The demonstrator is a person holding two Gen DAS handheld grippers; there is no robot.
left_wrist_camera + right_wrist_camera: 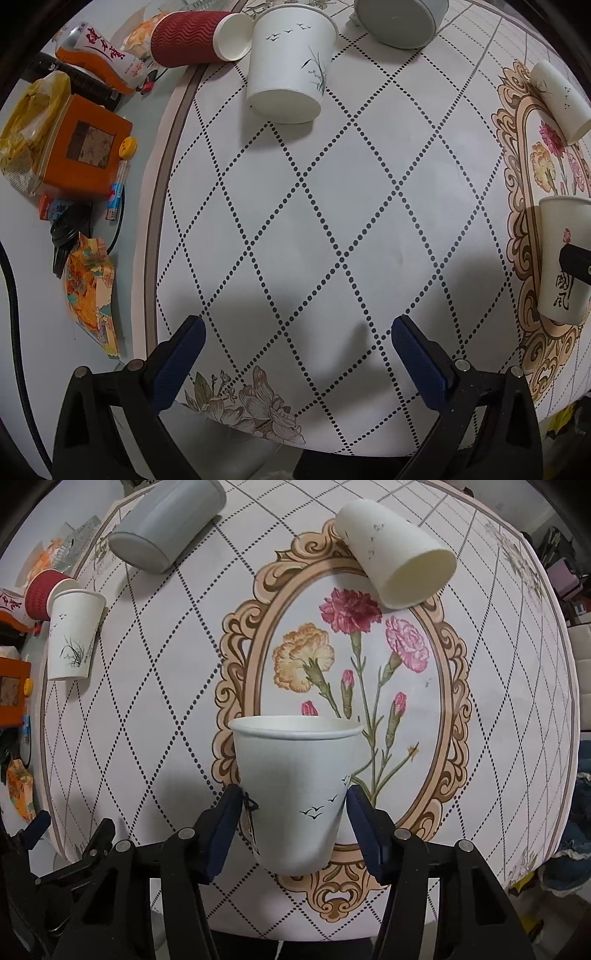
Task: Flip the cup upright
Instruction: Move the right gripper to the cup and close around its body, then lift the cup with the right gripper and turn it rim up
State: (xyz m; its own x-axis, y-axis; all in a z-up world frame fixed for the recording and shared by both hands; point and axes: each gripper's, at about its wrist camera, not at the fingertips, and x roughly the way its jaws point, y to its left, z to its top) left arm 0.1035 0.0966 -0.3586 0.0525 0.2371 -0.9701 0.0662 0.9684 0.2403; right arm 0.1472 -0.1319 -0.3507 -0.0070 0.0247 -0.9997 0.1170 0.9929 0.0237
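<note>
My right gripper is shut on a white paper cup with bird prints, rim up, over the flower medallion; its wall is dented by the pads. The same cup shows at the right edge of the left wrist view. My left gripper is open and empty above the table's near edge. Another white cup with grass print stands upright further back; it also shows in the right wrist view. A plain white cup lies on its side beyond the medallion.
A grey cup lies on its side at the back. A red ribbed cup lies on its side beside the grass-print cup. An orange box, snack packets and a black cable crowd the left side off the patterned cloth.
</note>
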